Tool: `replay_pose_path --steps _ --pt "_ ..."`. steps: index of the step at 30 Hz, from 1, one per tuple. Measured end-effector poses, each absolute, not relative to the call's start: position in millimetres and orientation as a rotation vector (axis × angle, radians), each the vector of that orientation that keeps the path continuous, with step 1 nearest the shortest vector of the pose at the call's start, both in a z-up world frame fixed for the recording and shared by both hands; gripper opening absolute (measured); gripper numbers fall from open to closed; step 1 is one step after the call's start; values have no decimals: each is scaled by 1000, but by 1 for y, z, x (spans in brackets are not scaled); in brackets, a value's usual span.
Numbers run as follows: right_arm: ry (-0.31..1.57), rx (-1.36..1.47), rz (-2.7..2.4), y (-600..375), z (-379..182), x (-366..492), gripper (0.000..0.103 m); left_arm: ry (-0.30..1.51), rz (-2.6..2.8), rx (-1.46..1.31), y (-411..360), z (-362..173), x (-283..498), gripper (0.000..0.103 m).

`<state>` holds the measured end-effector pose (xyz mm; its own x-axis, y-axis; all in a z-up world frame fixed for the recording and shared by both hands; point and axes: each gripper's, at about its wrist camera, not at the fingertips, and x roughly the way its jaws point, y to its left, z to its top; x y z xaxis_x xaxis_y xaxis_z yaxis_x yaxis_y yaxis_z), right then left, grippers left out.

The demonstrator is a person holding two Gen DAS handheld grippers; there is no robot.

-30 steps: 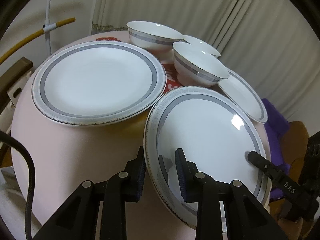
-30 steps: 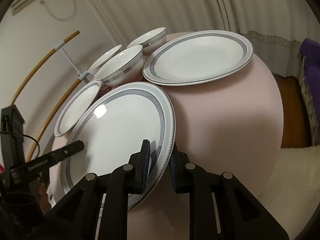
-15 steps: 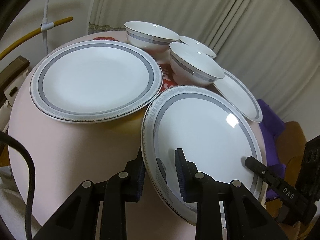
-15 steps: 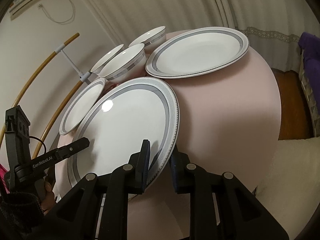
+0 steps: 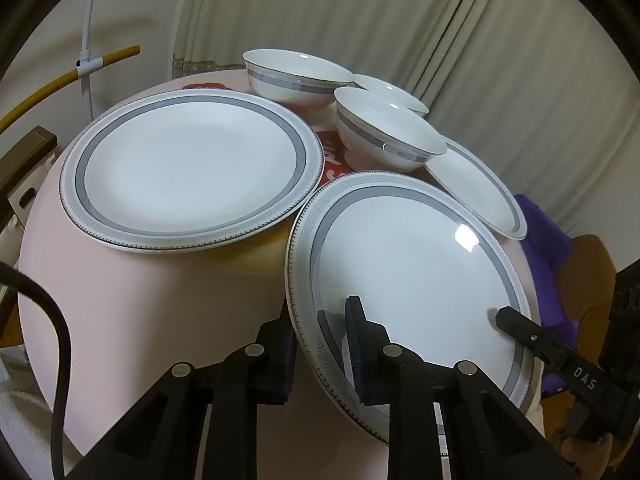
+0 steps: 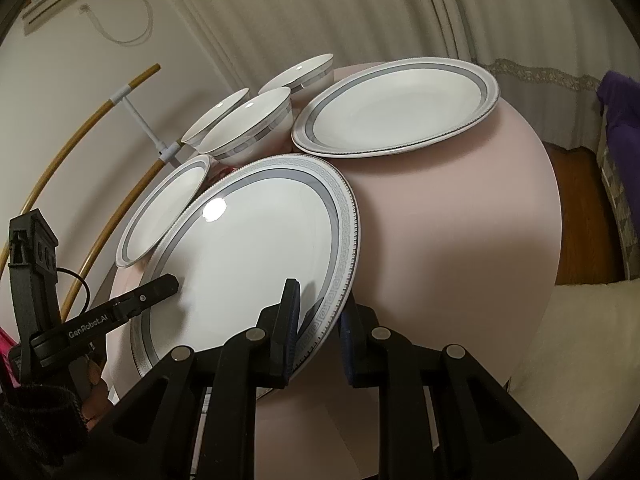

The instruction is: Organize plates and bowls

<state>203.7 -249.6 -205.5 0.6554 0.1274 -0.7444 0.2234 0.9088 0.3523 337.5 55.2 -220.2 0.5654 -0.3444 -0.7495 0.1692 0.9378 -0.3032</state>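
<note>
I have both tongs on the same large plate [image 5: 404, 264], the nearer of the two big grey-banded ones on the round pink table [image 5: 132, 304]. My left gripper [image 5: 320, 344] straddles its near rim, one pad under the edge and one on the upper face, and its jaws are closing on that rim. My right gripper [image 6: 318, 328] is clenched on the rim at the plate's other side, one finger above and one below; its black finger also shows at the plate's right edge in the left wrist view. The plate sits tilted, its near side held up off the table, though I cannot tell from either view whether the far edge touches the tabletop. Beyond it lies the second large plate [image 5: 188, 172], flat on the table and just apart from the held one. Three bowls [image 5: 384, 136] stand clustered at the back, and a small plate [image 5: 480, 188] lies just beside the held plate, with its near edge tucked under that rim.
</note>
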Motion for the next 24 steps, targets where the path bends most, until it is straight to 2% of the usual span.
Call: replay_pose_path --steps 24 --pt "837 381 -65 -241 -197 193 20 854 -329 -181 54 -206 320 16"
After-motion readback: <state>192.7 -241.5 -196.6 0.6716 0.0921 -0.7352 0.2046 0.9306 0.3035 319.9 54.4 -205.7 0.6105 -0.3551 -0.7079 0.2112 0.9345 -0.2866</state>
